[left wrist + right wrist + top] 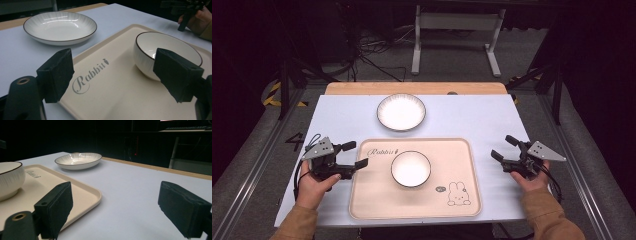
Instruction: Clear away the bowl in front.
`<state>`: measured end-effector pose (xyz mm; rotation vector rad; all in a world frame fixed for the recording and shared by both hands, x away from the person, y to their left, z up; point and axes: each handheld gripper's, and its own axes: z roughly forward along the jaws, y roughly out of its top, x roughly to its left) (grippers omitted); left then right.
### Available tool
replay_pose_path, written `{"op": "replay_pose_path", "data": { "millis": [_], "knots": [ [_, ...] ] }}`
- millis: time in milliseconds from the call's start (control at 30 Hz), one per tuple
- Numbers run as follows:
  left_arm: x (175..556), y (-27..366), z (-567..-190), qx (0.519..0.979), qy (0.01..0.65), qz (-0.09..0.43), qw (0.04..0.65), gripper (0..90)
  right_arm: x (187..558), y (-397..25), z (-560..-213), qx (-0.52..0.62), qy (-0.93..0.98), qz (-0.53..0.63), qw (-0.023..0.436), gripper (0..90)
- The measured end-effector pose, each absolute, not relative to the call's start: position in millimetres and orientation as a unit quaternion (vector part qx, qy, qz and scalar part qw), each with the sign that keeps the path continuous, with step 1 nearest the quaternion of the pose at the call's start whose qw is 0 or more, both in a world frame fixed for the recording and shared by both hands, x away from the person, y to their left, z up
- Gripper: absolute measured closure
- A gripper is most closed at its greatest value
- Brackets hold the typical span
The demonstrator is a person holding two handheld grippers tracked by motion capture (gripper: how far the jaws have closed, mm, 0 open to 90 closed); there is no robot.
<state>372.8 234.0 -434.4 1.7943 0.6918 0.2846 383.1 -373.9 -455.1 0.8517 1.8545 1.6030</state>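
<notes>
Bowl [411, 169] sits upright mid-tray [462, 200], mouth up; round, so no long axis and no preferred approach angle. Left gripper [354, 155] has jaws apart, holding nothing, parked at the tray's left edge with its jaws aimed right at the bowl; in the left gripper view the bowl [160, 50] lies just past the right jaw. Right gripper [504, 148] also has jaws apart and holds nothing, off the tray's right edge on bare table [492, 115], farther from the bowl. Left is nearer, so likely a left-hand rim pinch: move right and slightly near. Plate [401, 112] sits on the table beyond the tray's far edge, apart from it.
</notes>
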Motion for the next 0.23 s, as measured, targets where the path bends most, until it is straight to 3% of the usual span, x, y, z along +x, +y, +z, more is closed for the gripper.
{"op": "replay_pose_path", "data": {
  "millis": [233],
  "knots": [
    [373.3, 239.8, -441.1, 0.757, 0.308, 0.124, 0.563, 16.1, 383.1, -373.9, -455.1, 0.316, 0.688, 0.595, 0.27, 13.4]
  ]
}}
